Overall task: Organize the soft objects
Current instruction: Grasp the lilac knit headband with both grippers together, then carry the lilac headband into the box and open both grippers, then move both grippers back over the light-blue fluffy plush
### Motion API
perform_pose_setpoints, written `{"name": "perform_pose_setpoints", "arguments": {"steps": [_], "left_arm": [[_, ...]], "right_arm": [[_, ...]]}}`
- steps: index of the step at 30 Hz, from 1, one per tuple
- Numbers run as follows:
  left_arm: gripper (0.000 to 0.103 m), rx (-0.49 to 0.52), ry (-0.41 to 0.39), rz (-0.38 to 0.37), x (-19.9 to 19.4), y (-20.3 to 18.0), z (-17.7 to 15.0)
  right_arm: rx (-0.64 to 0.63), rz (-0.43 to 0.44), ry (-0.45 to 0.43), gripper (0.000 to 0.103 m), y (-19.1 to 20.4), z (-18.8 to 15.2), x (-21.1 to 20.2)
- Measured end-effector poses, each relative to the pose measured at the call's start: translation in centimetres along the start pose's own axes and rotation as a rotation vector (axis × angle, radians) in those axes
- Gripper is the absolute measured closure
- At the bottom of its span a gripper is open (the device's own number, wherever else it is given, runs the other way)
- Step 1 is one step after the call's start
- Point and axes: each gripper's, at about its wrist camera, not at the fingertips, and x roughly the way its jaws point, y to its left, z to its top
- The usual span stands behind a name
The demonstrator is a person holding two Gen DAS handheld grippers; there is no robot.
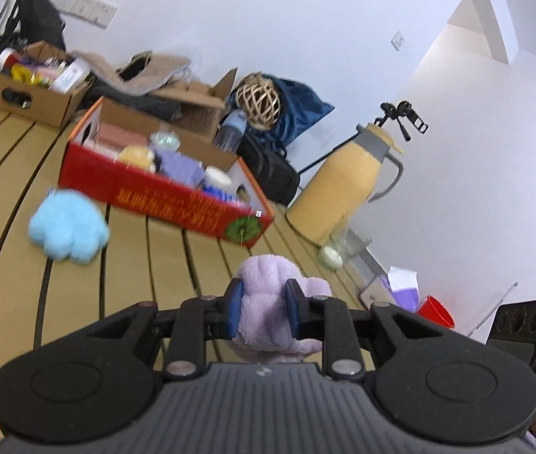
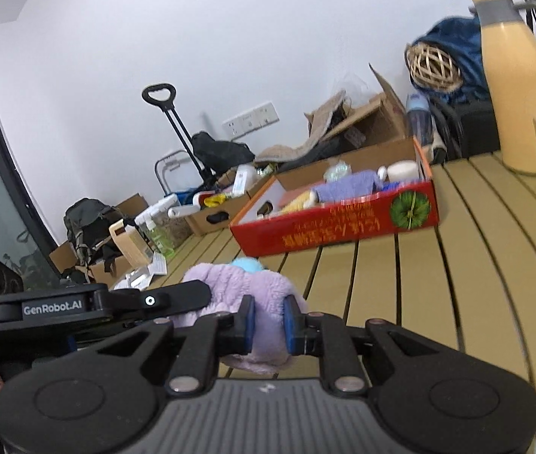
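Note:
A purple plush toy (image 1: 268, 302) is held above the slatted wooden table (image 1: 124, 265). My left gripper (image 1: 264, 295) is shut on it, blue pads pressed into the fur. My right gripper (image 2: 269, 316) is shut on the same purple plush toy (image 2: 237, 283) from the other side; the left gripper's body (image 2: 97, 306) shows at its left. A light blue plush paw (image 1: 67, 227) lies on the table left of the red box (image 1: 177, 196), which holds several soft items. A bit of the blue paw (image 2: 245, 263) peeks over the purple toy.
A yellow thermos jug (image 1: 339, 185) and a glass with a candle (image 1: 337, 251) stand right of the red box (image 2: 343, 223). Open cardboard boxes (image 1: 25, 87) with bottles and clutter sit behind. A wicker ball (image 1: 258, 100) and blue cloth lie by the wall.

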Motion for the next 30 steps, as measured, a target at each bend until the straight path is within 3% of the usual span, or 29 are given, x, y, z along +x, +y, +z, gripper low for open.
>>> {"name": "perform_pose_setpoints", "arguments": {"steps": [5, 8, 13, 17, 20, 23, 30], "left_arm": [[0.079, 0.001, -0.028, -0.003, 4.2, 0.8, 6.2], [0.079, 0.005, -0.026, 0.041, 8.3, 2.1, 10.4], [0.079, -0.051, 0.062, 0.126, 17.3, 6.6, 14.7], [0.073, 0.026, 0.137, 0.223, 22.1, 9.2, 15.0], [0.062, 0.035, 0.128, 0.228, 22.0, 10.8, 14.5], [0.061, 0.028, 0.080, 0.220, 19.7, 11.6, 14.8], [0.055, 0.147, -0.003, 0.224, 13.2, 9.2, 16.3]], "right_arm": [[-0.062, -0.005, -0.034, 0.088, -0.5, 5.3, 2.5], [-0.082, -0.008, -0.032, 0.088, -1.4, 9.8, 6.0], [-0.051, -0.061, 0.068, 0.088, -4.4, 15.8, 15.5], [-0.098, -0.177, 0.173, 0.088, -6.0, 17.1, 23.0], [-0.166, -0.218, 0.267, 0.088, -6.2, 16.3, 27.3], [-0.220, -0.270, 0.336, 0.088, -6.4, 14.9, 29.9], [-0.174, -0.288, 0.375, 0.083, -7.5, 13.9, 29.9]]}}
